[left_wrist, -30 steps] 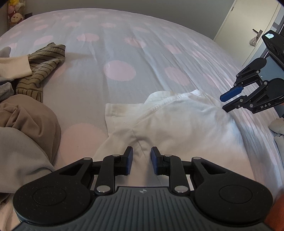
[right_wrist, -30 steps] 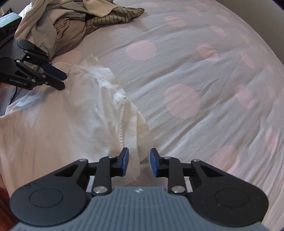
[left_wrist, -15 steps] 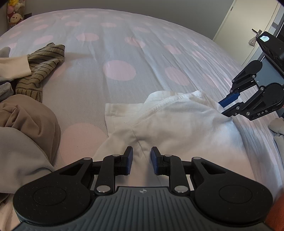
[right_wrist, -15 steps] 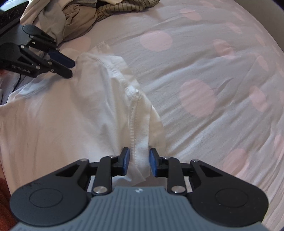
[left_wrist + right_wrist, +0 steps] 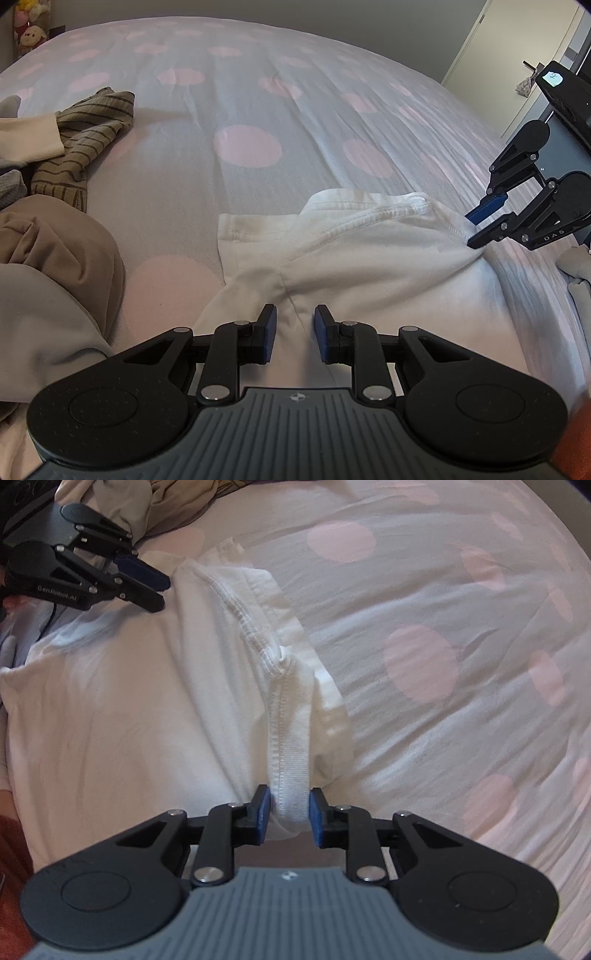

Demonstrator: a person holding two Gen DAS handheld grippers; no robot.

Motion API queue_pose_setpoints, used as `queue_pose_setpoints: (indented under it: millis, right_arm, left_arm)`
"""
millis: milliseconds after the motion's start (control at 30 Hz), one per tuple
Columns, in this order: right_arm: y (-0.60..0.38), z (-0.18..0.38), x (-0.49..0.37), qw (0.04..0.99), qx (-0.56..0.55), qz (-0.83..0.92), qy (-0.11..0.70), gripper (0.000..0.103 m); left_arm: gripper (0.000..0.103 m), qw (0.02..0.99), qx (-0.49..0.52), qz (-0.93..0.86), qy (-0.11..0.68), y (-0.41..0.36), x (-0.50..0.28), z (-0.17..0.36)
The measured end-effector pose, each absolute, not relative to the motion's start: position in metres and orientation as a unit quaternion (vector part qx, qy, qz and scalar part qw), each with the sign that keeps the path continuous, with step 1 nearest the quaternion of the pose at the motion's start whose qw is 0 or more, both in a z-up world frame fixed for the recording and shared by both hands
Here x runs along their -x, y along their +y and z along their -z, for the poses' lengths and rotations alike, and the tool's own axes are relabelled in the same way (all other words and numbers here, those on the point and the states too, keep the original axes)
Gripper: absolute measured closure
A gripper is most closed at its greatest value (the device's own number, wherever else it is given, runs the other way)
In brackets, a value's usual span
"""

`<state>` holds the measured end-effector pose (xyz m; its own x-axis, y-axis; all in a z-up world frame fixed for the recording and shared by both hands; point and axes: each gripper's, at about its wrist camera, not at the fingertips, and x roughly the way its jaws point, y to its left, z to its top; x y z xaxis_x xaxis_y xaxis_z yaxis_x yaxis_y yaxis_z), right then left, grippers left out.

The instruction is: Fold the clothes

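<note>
- lying crumpled on the bed cover (image 5: 236,110), the white garment (image 5: 362,258) sits near its front edge, spread under both tools, with a stitched hem running along its far side
- the right gripper (image 5: 285,814) points down at the garment's edge; a ribbed, double-stitched band of the white cloth stands up between its blue pads (image 5: 263,814), and the jaws are closing on it, the pads right at the band's sides
- in the left wrist view the same right gripper (image 5: 474,230) shows at the far right, its tips pinching into the bunched corner of the cloth
- the left gripper (image 5: 294,332) hangs tilted over the near part of the garment, jaws partly apart, white cloth lying beneath the gap; nothing is squeezed between its pads
- in the right wrist view the left gripper (image 5: 160,590) shows at the upper left, its tips just at the garment's far corner; whether they touch it i cannot tell
- a beige garment (image 5: 48,266) is heaped to the left of the white one, and a striped olive garment (image 5: 81,147) lies beyond it
- the bed cover is pale with pink dots
- a door (image 5: 517,55) stands behind the bed on the right
</note>
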<state>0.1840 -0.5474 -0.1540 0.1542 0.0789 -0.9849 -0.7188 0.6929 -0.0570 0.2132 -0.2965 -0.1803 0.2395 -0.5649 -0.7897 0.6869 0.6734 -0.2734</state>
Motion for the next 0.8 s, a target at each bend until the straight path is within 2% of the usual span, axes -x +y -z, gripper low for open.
queue_pose_setpoints:
  millis: [33, 233, 267, 367, 667, 700, 800]
  right_arm:
    - [-0.543, 0.153, -0.184, 0.708, 0.286, -0.280, 0.582, 0.089]
    - [-0.525, 0.143, -0.179, 0.705, 0.418, -0.248, 0.516, 0.093]
    - [-0.523, 0.149, -0.178, 0.695, 0.456, -0.229, 0.506, 0.103]
    - [-0.523, 0.164, -0.178, 0.674, 0.530, -0.182, 0.482, 0.103]
    - [-0.581, 0.135, -0.193, 0.800, 0.206, -0.115, 0.551, 0.100]
    - [-0.590, 0.136, -0.192, 0.810, 0.158, -0.096, 0.557, 0.097]
    - [-0.629, 0.143, -0.184, 0.828, -0.042, -0.029, 0.558, 0.077]
  left_arm:
    - [0.082, 0.784, -0.064, 0.399, 0.471, -0.296, -0.213, 0.180]
    - [0.082, 0.784, -0.060, 0.400, 0.471, -0.295, -0.213, 0.181]
    - [0.082, 0.784, -0.060, 0.400, 0.471, -0.295, -0.213, 0.182]
    - [0.082, 0.782, -0.054, 0.401, 0.473, -0.293, -0.215, 0.181]
    - [0.082, 0.786, -0.020, 0.402, 0.470, -0.284, -0.220, 0.175]
    - [0.082, 0.786, -0.017, 0.400, 0.472, -0.283, -0.221, 0.175]
    - [0.082, 0.785, -0.019, 0.395, 0.477, -0.283, -0.221, 0.177]
